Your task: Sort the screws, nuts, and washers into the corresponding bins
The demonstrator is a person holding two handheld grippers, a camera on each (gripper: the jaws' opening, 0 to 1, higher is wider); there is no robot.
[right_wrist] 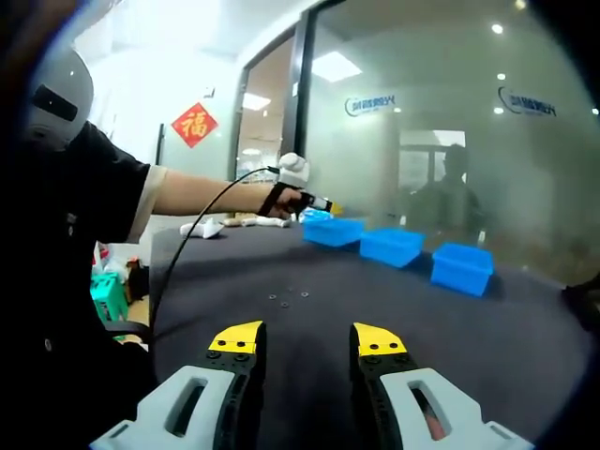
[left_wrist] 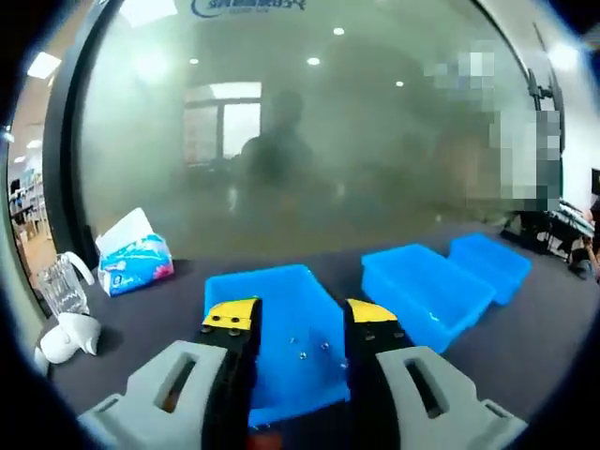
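Over the nearest of three blue bins (left_wrist: 281, 342), the left gripper (left_wrist: 300, 328) is hovering with its jaws standing apart and nothing visible between them; a few small bright bits, too small to name, are lying on that bin's floor. Two more bins are sitting in the same row: the middle bin (left_wrist: 427, 291) to the right and the far bin (left_wrist: 492, 262) beyond it, all resting on the dark tabletop (left_wrist: 141, 328). Seen from the right gripper view, the left gripper (right_wrist: 323, 203) is reaching out at the end of the person's arm (right_wrist: 197, 195), just at the near-left bin (right_wrist: 333, 231).

The right gripper (right_wrist: 305, 339) is waiting low over the table (right_wrist: 309, 272), jaws released and empty. Ahead of it, a small cluster of loose hardware (right_wrist: 286, 298) is lying on the cloth, well apart from the bins. The pieces look like flat rings, so probably washers or nuts lying face down with no long axis to speak of, though they are too small to be sure.

For the next pick, I would judge it best to be coming straight down on one piece at the edge of the cluster, pinching across its width, and keeping clear of its neighbours. A tissue pack (left_wrist: 136, 258) and a clear glass (left_wrist: 64, 283) are standing at the far left of the table.
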